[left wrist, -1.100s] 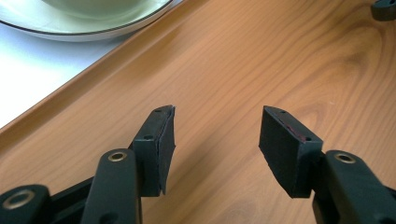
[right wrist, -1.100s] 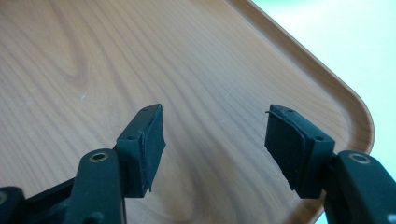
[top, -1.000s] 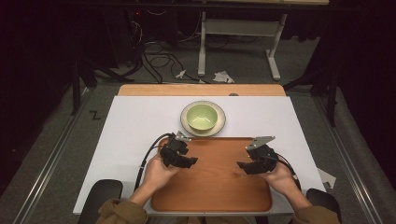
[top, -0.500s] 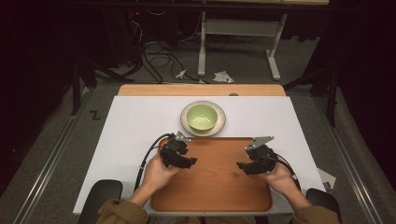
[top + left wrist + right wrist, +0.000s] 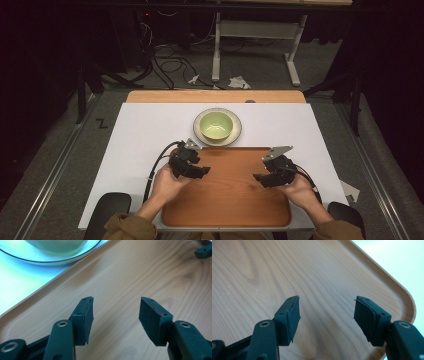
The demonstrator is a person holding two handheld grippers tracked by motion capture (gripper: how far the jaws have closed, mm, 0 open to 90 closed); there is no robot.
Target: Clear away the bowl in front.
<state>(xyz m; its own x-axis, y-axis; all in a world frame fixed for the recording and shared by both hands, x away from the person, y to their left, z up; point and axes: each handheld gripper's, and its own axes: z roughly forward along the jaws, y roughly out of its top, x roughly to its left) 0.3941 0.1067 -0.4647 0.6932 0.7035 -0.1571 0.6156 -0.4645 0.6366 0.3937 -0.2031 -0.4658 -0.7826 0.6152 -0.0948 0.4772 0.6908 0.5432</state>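
A wooden tray (image 5: 227, 200) lies on the white table near the person. Both hands hold grippers low over it. My left gripper (image 5: 200, 171) is over the tray's left part, and in the left gripper view (image 5: 116, 312) its jaws stand wide apart with bare wood between them. My right gripper (image 5: 260, 178) is over the tray's right part; in the right gripper view (image 5: 327, 312) its jaws are likewise apart and hold nothing. A pale green bowl (image 5: 216, 124) sits on a plate (image 5: 236, 134) just beyond the tray's far edge, and the plate (image 5: 37, 260) is at the top left of the left gripper view.
The white tabletop (image 5: 145, 135) extends to both sides of the tray, with a wooden strip (image 5: 215, 96) along its far edge. Black armrests (image 5: 107, 207) flank the person. Beyond the table are cables (image 5: 165, 65) and a desk frame (image 5: 250, 45) on the grey floor.
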